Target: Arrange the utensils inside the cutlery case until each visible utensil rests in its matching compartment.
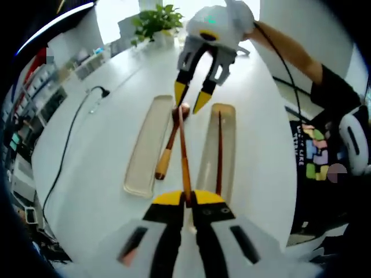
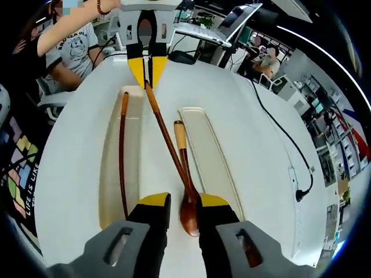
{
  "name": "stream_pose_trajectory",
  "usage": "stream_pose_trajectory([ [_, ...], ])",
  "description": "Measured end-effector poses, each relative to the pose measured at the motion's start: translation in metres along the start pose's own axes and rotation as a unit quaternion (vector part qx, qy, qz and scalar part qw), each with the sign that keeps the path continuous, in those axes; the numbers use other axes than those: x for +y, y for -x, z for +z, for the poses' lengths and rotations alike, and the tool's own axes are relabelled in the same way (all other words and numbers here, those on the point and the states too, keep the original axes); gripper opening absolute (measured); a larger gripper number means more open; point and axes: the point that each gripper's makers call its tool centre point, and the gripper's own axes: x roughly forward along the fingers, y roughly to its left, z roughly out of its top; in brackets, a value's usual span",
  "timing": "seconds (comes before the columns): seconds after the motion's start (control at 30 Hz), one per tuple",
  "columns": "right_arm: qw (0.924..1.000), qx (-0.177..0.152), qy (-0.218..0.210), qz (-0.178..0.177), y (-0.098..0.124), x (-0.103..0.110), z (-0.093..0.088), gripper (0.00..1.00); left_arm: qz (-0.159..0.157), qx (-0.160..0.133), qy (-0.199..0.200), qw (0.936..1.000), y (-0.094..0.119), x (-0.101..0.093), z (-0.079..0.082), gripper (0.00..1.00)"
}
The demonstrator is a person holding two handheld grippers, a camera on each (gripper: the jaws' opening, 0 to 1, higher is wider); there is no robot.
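My left gripper (image 1: pixel 186 198) is clamped on the near end of a chopstick (image 1: pixel 184 152), its yellow-tipped jaws pressed together around the thin shaft. From there the chopstick runs straight away from me, above the gap between the two trays, toward my right gripper (image 1: pixel 192 96), which comes in from the far side of the white table (image 1: pixel 98 145). In the left gripper view that gripper's jaws stand apart, straddling the far end of the chopstick and the spoon's bowl.

In the right gripper view, my right gripper (image 2: pixel 182 204) has its jaws apart, and the spoon (image 2: pixel 186 185) lies between them, its dark bowl just inside the tips and its pale-ended handle pointing away. I cannot tell whether either jaw touches the bowl. The chopstick (image 2: pixel 168 142) crosses just beside the spoon's neck and rises to the left gripper (image 2: pixel 148 68), whose jaws are closed on its far end.

The spoon rests on the table between the trays, its handle against the edge of the empty tray (image 2: pixel 208 156). The other chopstick (image 2: pixel 122 150) lies lengthwise inside the second tray (image 2: pixel 110 174), well apart from my jaws. In the left gripper view that chopstick (image 1: pixel 219 152) sits in the tray (image 1: pixel 229 124) to the right of the one I hold.
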Motion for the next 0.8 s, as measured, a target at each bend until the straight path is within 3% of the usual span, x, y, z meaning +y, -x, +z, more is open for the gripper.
stream_pose_trajectory([
  [0.03,0.9996,-0.003,0.022,-0.017,-0.001,-0.006,0.003,0.18,-0.001,0.000,-0.001,1.0000,0.000,-0.002,0.000,0.05],
  [0.17,0.9997,-0.007,0.023,-0.010,-0.002,-0.006,0.005,0.18,-0.002,-0.002,-0.005,1.0000,0.002,-0.006,0.002,0.05],
  [0.27,0.9995,-0.004,0.031,-0.005,-0.004,-0.002,0.003,0.18,-0.005,-0.022,-0.003,0.9997,0.007,-0.008,0.010,0.05],
  [0.63,0.9995,0.013,0.030,0.003,-0.012,0.004,-0.010,0.15,-0.003,-0.033,-0.001,0.9994,0.009,-0.008,0.014,0.05],
  [0.8,0.9993,0.014,0.032,0.014,-0.015,0.009,-0.008,0.06,-0.003,-0.039,0.000,0.9992,0.011,-0.008,0.016,0.05],
])
